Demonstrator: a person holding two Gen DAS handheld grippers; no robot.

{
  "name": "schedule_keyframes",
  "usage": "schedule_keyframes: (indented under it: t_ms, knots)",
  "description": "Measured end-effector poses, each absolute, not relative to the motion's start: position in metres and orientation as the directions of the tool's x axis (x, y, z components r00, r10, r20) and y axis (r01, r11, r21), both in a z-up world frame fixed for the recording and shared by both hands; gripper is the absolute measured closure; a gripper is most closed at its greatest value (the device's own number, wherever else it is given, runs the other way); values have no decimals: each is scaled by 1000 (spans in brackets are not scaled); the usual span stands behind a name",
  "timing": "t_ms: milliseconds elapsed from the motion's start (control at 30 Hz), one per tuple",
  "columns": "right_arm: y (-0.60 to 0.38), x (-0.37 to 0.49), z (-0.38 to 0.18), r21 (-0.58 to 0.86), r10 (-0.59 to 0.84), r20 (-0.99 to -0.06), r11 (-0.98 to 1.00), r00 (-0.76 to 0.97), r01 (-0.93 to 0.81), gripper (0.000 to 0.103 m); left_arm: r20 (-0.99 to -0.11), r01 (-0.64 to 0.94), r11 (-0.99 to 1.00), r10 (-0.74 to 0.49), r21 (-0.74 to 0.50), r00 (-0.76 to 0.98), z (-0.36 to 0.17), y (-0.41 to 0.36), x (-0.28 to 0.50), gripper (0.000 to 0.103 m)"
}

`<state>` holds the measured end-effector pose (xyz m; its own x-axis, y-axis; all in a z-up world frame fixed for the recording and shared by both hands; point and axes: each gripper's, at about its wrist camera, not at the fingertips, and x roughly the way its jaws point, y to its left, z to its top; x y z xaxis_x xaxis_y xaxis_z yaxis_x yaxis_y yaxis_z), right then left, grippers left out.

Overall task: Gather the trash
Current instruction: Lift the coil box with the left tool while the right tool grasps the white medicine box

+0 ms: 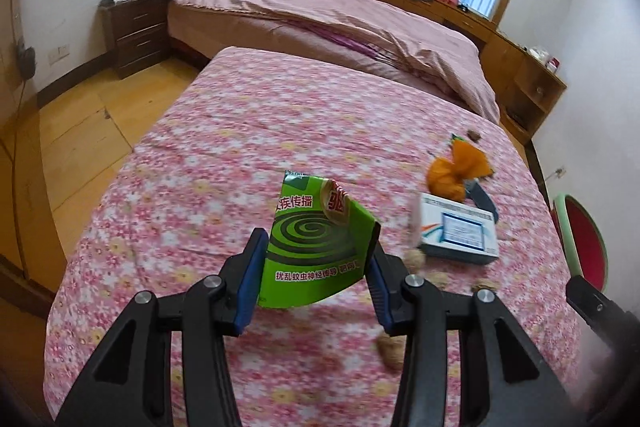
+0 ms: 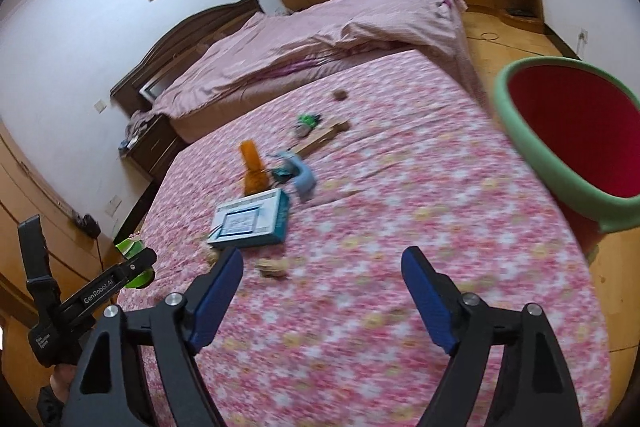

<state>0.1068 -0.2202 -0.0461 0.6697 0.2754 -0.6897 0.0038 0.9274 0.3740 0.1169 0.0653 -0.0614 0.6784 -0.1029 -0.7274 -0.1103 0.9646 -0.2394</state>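
My left gripper [image 1: 319,247] is shut on a torn green mosquito-coil box [image 1: 312,223], held up above the pink floral bedspread [image 1: 240,147]. In the right wrist view that gripper shows at the far left, with a bit of the green box [image 2: 134,247] behind it. My right gripper [image 2: 324,259] hangs open over the bedspread with nothing between its fingers. Ahead of it lie a white and blue carton [image 2: 252,219], an orange wrapper [image 2: 254,171], a blue-grey scrap [image 2: 302,175] and nut shells [image 2: 272,267]. A red bin with a green rim [image 2: 616,213] stands at the right.
Farther up the bedspread lie a small green scrap [image 2: 308,121], a wooden piece [image 2: 324,137] and a brown bit [image 2: 340,95]. A bed with a pink quilt [image 2: 320,39] stands behind. Wooden floor [image 1: 80,131] runs along the left, a nightstand [image 1: 140,31] beyond.
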Motion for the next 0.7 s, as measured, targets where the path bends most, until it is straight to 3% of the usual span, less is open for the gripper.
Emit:
schedule_keyframes:
  t_ms: [133, 267, 700]
  knots:
    - [-197, 118, -50, 355, 281, -707, 935, 649, -18, 14, -722, -145, 958, -84, -249, 687, -68, 79, 116, 56]
    - [-173, 131, -57, 349, 293, -717, 936, 632, -38, 0, -719, -173, 953, -63, -250, 692, -74, 90, 115, 56]
    - [-113, 177, -80, 241, 232, -780, 968, 582, -63, 0, -724, -202, 936, -74, -287, 686, -88, 111, 118, 56]
